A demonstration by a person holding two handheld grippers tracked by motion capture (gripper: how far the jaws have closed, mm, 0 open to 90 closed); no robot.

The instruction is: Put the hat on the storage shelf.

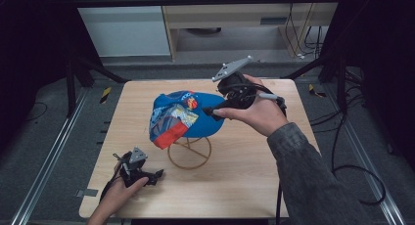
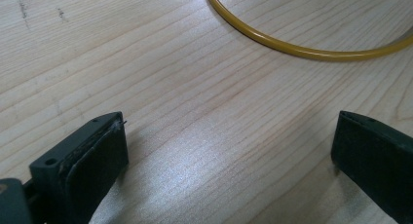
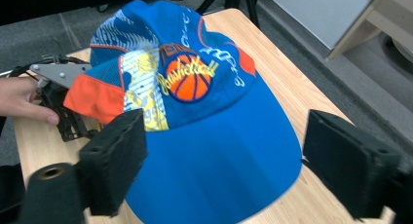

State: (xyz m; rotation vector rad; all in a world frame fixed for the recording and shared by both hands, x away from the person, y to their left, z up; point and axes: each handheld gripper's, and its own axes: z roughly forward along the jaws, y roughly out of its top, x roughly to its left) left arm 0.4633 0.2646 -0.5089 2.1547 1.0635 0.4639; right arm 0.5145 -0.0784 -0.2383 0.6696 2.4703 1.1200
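Left gripper (image 1: 157,174) low on desk (image 1: 244,176), fingers (image 2: 92,160) spread, empty, just short of yellow wire stand (image 1: 190,154). Cap (image 1: 193,118) perched on stand, mid-desk, brim toward right. Right gripper (image 3: 221,170) nearer: fingers (image 3: 114,158) spread wide, straddling brim, not pinching.

Blue cap (image 3: 214,151) with orange basketball print, yellow wire stand (image 1: 190,154), pale wood table (image 1: 244,176)

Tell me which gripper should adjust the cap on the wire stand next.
Right, probably. The right gripper hovers open at the cap's brim, jaws either side of it. The left gripper rests on the table, short of the stand's ring.
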